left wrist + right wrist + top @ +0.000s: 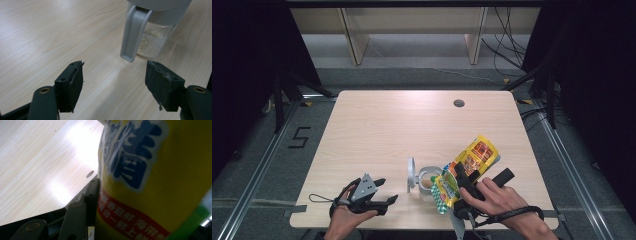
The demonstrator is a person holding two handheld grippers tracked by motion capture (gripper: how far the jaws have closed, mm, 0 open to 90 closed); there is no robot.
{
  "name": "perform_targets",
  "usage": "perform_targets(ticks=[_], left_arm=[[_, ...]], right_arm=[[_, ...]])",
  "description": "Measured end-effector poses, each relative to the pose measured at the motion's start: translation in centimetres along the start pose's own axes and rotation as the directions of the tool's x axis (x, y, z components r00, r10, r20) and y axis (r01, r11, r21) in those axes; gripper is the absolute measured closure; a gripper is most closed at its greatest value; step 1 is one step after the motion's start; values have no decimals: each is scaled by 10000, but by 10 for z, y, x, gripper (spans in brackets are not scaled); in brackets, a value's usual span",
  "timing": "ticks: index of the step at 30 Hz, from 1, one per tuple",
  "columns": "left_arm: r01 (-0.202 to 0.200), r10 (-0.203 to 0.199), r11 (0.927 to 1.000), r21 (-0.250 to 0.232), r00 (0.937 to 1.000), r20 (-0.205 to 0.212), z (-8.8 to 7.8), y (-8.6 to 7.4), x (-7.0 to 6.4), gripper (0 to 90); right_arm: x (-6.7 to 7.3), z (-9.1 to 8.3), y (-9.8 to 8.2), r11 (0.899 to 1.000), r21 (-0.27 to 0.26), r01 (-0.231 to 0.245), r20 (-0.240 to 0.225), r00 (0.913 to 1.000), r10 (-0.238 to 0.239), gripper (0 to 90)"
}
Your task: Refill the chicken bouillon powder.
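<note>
Glossy yellow packet (155,182) with blue lettering and a red band crowds my right gripper view, one black jaw pressed flat against its side. From above, my right gripper (460,186) clamps that crinkly packet near the tabletop's near edge, right of centre, tilted over the clear jar (428,183). That round jar stands open, its grey lid (411,173) hinged up on its left, pale crumbs at the bottom. My left gripper (384,192) rests near the near left corner, matte black jaws spread wide with nothing between them. Pale wood-grain tabletop (387,125) stretches smooth to a round cable hole (458,103) by the far edge.
</note>
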State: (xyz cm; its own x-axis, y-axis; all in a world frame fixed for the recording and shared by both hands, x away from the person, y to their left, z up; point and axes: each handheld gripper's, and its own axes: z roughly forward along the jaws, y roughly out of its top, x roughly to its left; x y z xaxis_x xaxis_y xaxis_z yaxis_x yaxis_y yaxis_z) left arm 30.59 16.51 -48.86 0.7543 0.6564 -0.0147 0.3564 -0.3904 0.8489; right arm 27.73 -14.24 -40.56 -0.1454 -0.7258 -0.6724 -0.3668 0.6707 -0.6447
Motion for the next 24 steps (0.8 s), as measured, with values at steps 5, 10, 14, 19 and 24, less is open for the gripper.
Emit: perform_targets(ticks=[5, 10, 14, 19, 24], left_arm=[[14, -14, 10000, -63, 10000, -33, 0, 0, 0, 304], [13, -13, 10000, 4, 10000, 4, 0, 0, 0, 304], [-154, 156, 9998, 146, 9998, -158, -1, 0, 1, 304], [-74, 74, 10000, 6, 10000, -32, 0, 0, 1, 304], [-324, 324, 9995, 25, 9995, -55, 1, 0, 2, 304]], right_arm=[[2, 0, -2, 9991, -244, -359, 536, 9979, 372, 606], [9, -2, -4, 9866, -152, -1627, 203, 9864, 1630, 607], [9, 0, -11, 9787, -473, -1998, -11, 9798, 2000, 607], [13, 5, -13, 9689, -615, -2395, -250, 9708, 2384, 608], [13, 4, -13, 9784, -437, -2022, -116, 9793, 2019, 609]])
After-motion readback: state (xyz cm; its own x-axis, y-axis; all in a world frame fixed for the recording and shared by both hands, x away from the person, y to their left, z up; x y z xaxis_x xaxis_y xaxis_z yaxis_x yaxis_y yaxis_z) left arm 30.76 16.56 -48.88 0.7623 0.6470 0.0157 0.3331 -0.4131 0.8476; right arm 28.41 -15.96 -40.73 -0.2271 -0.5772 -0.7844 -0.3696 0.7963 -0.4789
